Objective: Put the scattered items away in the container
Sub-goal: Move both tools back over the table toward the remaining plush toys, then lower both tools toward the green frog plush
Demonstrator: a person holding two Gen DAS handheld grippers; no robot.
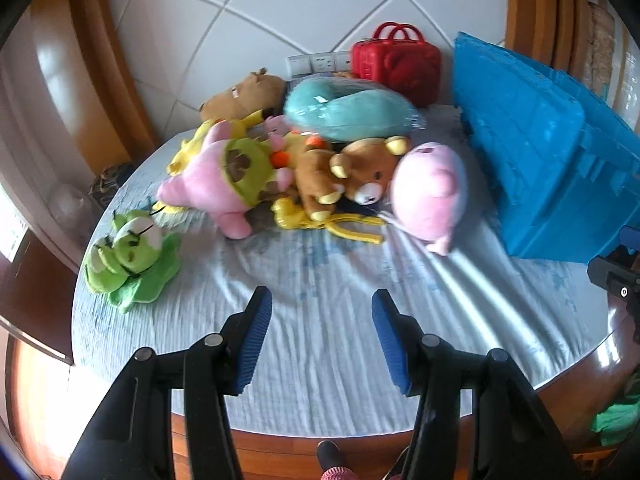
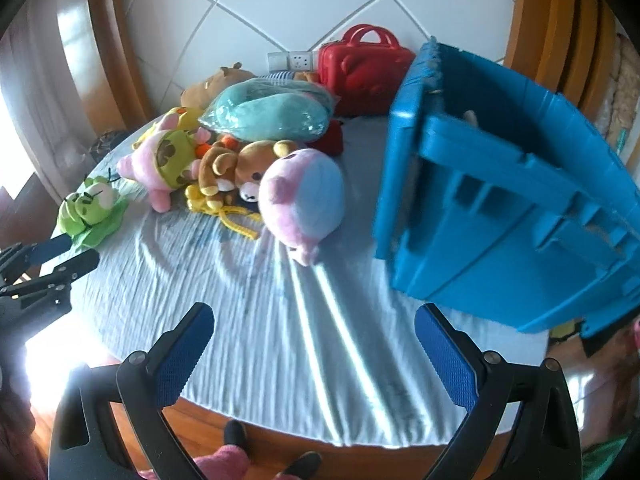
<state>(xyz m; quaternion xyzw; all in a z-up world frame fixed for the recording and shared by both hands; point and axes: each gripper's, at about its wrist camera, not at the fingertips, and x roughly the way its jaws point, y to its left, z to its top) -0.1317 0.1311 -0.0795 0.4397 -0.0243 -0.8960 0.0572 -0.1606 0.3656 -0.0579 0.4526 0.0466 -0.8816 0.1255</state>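
Two hand-held grippers approach a bed (image 1: 320, 344) covered by a pale blue sheet, on which soft toys lie scattered beside a blue crate (image 2: 500, 216). The left gripper (image 1: 322, 332) has its jaws moderately apart with nothing between them; the right gripper (image 2: 314, 364) has its jaws wide and likewise empty. In the right wrist view the crate stands at 2 o'clock, apparently with a lid flap raised on its left side; the toy pile lies from 10 to 12 o'clock. Nearest the crate is a pink-and-blue plush (image 2: 304, 200), just beside a brown bear (image 2: 244, 172), itself touching a pink-and-green doll (image 2: 164, 164); a teal cushion (image 2: 272, 114) in clear wrap rests behind and above them. A green frog (image 1: 128, 252) lies apart at 9 o'clock, close to the left edge of the bed. Probable hazards: the tangled toys and a yellow cord (image 1: 352, 228) under the bear may drag neighbours along when one is lifted; the slick wrap may slip from the pads; the frog may be nudged off the edge; the raised flap may catch a toy swung in from the left; the loose sheet may be pinched. Clear room: bare sheet from 5 to 7 o'clock, ending at the wooden foot rail, with a person's feet on the floor beyond. A red case (image 1: 396, 60) stands at 12 o'clock by the wall.
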